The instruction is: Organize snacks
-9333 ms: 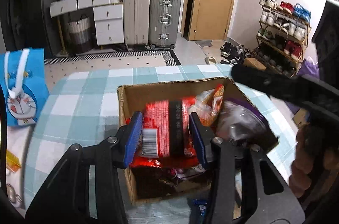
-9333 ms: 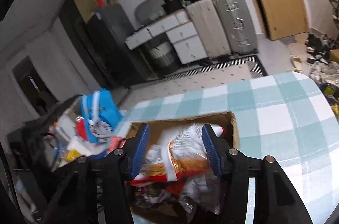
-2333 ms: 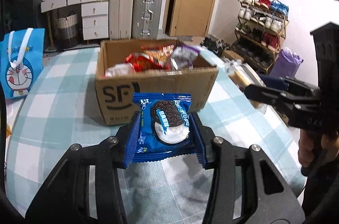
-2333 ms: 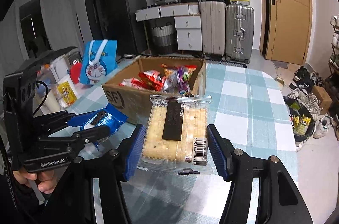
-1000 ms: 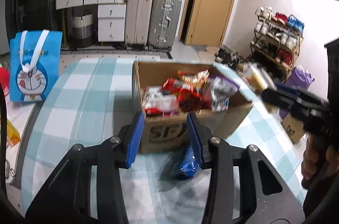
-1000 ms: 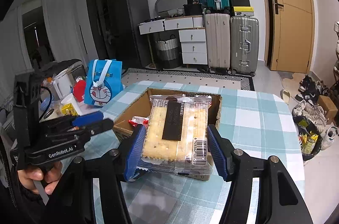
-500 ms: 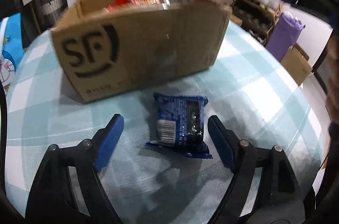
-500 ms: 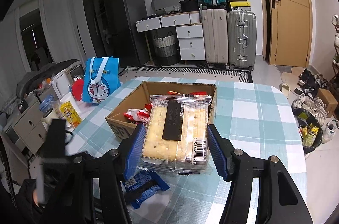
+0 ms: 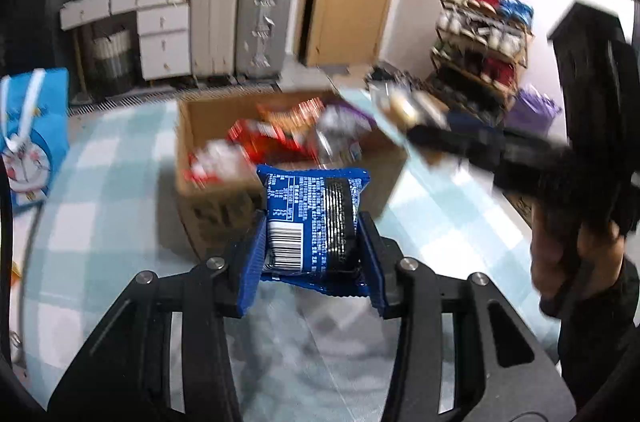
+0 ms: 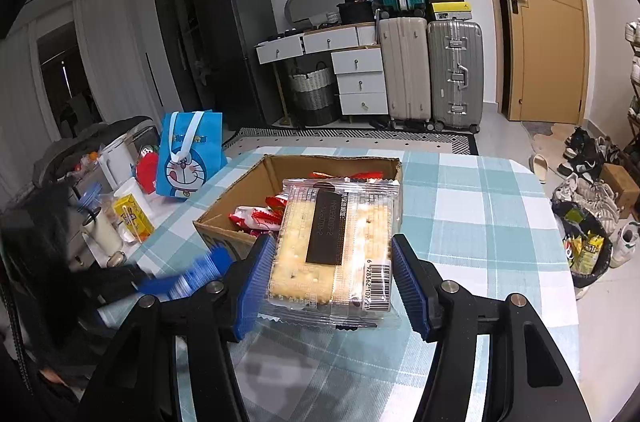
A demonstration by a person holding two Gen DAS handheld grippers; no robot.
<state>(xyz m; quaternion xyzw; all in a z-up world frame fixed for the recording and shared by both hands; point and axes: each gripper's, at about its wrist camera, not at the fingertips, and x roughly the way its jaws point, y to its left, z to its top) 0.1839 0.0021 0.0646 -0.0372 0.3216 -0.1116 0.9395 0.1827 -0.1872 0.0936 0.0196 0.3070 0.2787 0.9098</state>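
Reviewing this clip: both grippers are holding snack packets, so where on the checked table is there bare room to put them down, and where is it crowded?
Bare checked cloth lies right of the cardboard box, out to the table's edge, and in front of the box under the jaws. Left of the box only a narrow strip stays free before the blue cartoon bag, white cup and yellow carton. The box itself is full.

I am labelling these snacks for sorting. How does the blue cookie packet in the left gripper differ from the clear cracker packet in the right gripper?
The blue cookie packet is opaque foil, hiding its contents; the clear cracker packet shows pale square crackers inside. The cookie packet is the narrower, so the left gripper is shut closer than the right gripper. Both packets show a barcode, are clamped by blue pads and are held in front of the cardboard box.
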